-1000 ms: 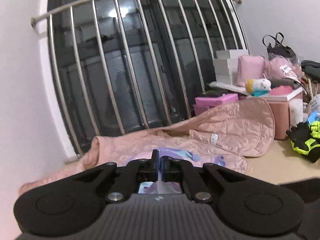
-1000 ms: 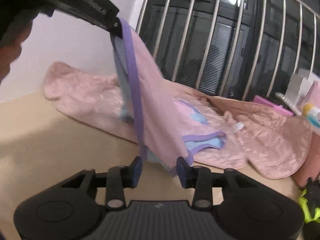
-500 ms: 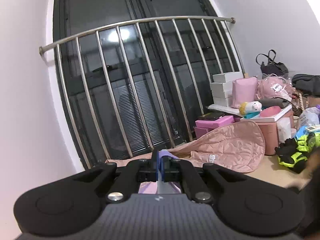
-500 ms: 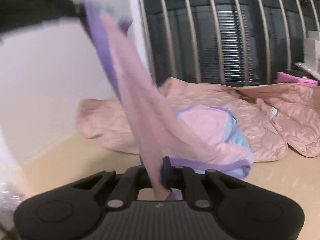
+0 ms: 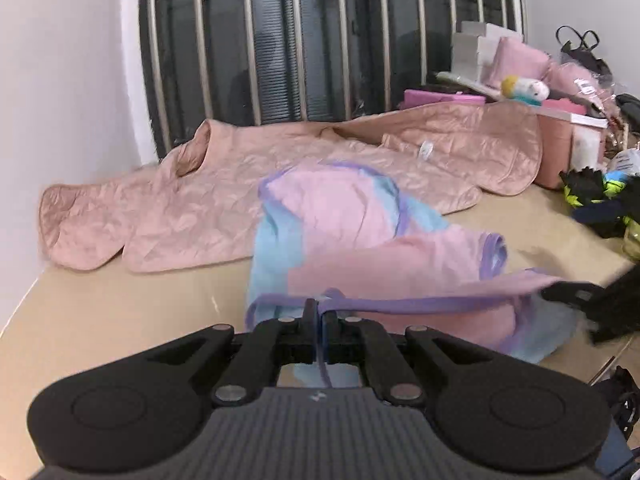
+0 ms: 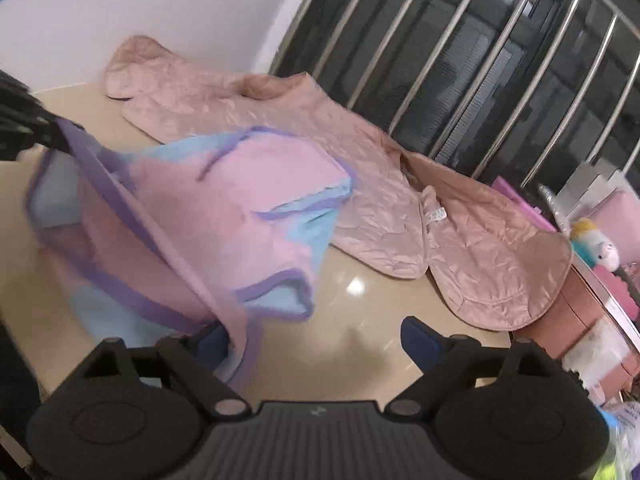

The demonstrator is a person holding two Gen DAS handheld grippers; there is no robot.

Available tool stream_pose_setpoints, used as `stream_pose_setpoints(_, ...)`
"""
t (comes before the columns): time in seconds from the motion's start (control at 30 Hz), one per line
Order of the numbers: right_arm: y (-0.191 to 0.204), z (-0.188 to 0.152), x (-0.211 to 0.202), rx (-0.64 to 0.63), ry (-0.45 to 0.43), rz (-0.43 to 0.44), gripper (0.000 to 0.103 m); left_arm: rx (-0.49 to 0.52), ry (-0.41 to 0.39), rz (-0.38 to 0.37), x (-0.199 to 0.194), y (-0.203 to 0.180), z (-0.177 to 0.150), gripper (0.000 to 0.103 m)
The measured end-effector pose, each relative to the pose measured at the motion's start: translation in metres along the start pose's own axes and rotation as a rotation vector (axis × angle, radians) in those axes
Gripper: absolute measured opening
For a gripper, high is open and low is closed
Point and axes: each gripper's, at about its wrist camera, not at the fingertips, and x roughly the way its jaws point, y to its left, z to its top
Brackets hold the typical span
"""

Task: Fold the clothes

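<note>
A pink and light-blue garment with purple trim [image 5: 360,224] lies partly spread on the beige table [image 5: 120,308]. My left gripper [image 5: 320,314] is shut on its purple hem at the near edge. It shows at the left edge of the right wrist view, holding the hem a little above the table [image 6: 56,140]. My right gripper [image 6: 316,340] has its jaws opening wide. A fold of the garment [image 6: 240,336] drapes against its left finger, and no pad presses on the cloth. In the left wrist view the right gripper [image 5: 568,290] sits at the garment's right end.
A pink quilted jacket [image 5: 240,184] lies spread behind the garment, below the barred dark window [image 5: 320,40]. At the right stand a pink storage box [image 5: 560,152], stacked boxes, a plush toy [image 5: 520,88] and black-and-yellow gloves [image 5: 592,192].
The left gripper came down with the hem from high in the air to just above the table. The right gripper closed on the hanging cloth, then opened and let it go.
</note>
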Motion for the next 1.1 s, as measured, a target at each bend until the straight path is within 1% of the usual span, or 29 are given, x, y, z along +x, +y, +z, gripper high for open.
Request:
stream_pose_setpoints(0.13,0.006,-0.007,-0.037,0.161,-0.095,0.105,0.088,-0.012,-0.017,-0.007,-0.002,0.008,0.002,0.002)
stream_pose_setpoints(0.17,0.006,-0.007,-0.044,0.207,-0.117,0.142,0.082,-0.013,-0.022,-0.010,-0.002,0.008,0.003,0.002)
stream_pose_setpoints(0.2,0.005,-0.006,-0.049,0.274,-0.122,0.188,0.060,-0.012,-0.026,-0.013,-0.002,0.008,0.004,0.002)
stream_pose_setpoints(0.23,0.003,-0.006,-0.053,0.346,-0.123,0.237,0.046,-0.007,-0.027,-0.012,-0.001,0.008,0.004,0.002)
stream_pose_setpoints(0.27,0.003,-0.007,-0.053,0.399,-0.113,0.282,0.022,-0.002,-0.028,-0.012,-0.001,0.008,0.005,0.002)
stream_pose_setpoints(0.3,0.004,-0.008,-0.048,0.423,-0.096,0.308,0.021,0.002,-0.029,-0.013,-0.001,0.008,0.005,0.002)
stream_pose_setpoints(0.33,0.008,-0.009,-0.040,0.423,-0.078,0.294,0.022,-0.002,-0.028,-0.016,0.000,0.008,0.005,0.002)
stream_pose_setpoints(0.4,0.019,-0.010,-0.021,0.395,-0.025,0.162,0.025,-0.009,-0.026,-0.022,0.000,0.010,0.005,0.002)
stream_pose_setpoints(0.43,0.021,-0.010,-0.012,0.384,-0.005,0.117,0.025,-0.012,-0.026,-0.025,0.001,0.010,0.004,0.002)
stream_pose_setpoints(0.53,0.019,-0.008,0.011,0.442,0.014,0.156,0.027,-0.009,-0.023,-0.025,0.002,0.011,0.003,0.002)
stream_pose_setpoints(0.57,0.020,-0.006,0.016,0.448,0.011,0.162,0.035,-0.008,-0.022,-0.025,0.002,0.011,0.003,0.002)
stream_pose_setpoints(0.6,0.024,-0.003,0.020,0.425,0.013,0.151,0.045,-0.011,-0.020,-0.023,0.003,0.012,0.003,0.002)
stream_pose_setpoints(0.63,0.028,0.001,0.023,0.394,0.016,0.135,0.050,-0.013,-0.018,-0.024,0.003,0.013,0.003,0.002)
stream_pose_setpoints(0.67,0.031,0.002,0.025,0.374,0.009,0.127,0.052,-0.014,-0.018,-0.020,0.003,0.013,0.002,0.002)
stream_pose_setpoints(0.7,0.034,0.003,0.026,0.358,-0.001,0.123,0.047,-0.015,-0.017,-0.017,0.003,0.014,0.001,0.002)
stream_pose_setpoints(0.73,0.033,0.003,0.025,0.361,0.001,0.131,0.038,-0.018,-0.016,-0.014,0.003,0.015,0.000,0.002)
stream_pose_setpoints(0.77,0.032,0.003,0.023,0.368,0.006,0.144,0.008,-0.020,-0.015,-0.011,0.004,0.016,0.000,0.002)
stream_pose_setpoints(0.8,0.030,0.003,0.021,0.375,0.011,0.156,0.004,-0.022,-0.014,-0.009,0.004,0.017,0.000,0.002)
stream_pose_setpoints(0.83,0.028,0.003,0.020,0.382,0.017,0.169,0.004,-0.024,-0.014,-0.007,0.004,0.018,0.000,0.002)
stream_pose_setpoints(0.9,0.017,-0.001,0.011,0.445,0.009,0.261,0.004,-0.028,-0.015,-0.005,0.004,0.019,-0.001,0.002)
stream_pose_setpoints(0.93,0.008,-0.004,0.007,0.495,0.001,0.326,0.004,-0.029,-0.014,-0.004,0.004,0.020,-0.001,0.002)
stream_pose_setpoints(0.97,-0.002,-0.008,0.001,0.559,-0.011,0.412,0.004,-0.031,-0.013,-0.004,0.004,0.021,-0.001,0.002)
stream_pose_setpoints(1.0,-0.014,-0.013,-0.005,0.631,-0.035,0.502,0.004,-0.032,-0.012,-0.004,0.004,0.022,-0.001,0.002)
stream_pose_setpoints(1.03,-0.024,-0.019,-0.011,0.681,-0.065,0.569,0.004,-0.029,-0.012,-0.005,0.004,0.022,-0.001,0.002)
stream_pose_setpoints(1.1,-0.042,-0.029,-0.021,0.757,-0.130,0.678,0.004,-0.028,-0.012,-0.010,0.003,0.021,-0.002,0.002)
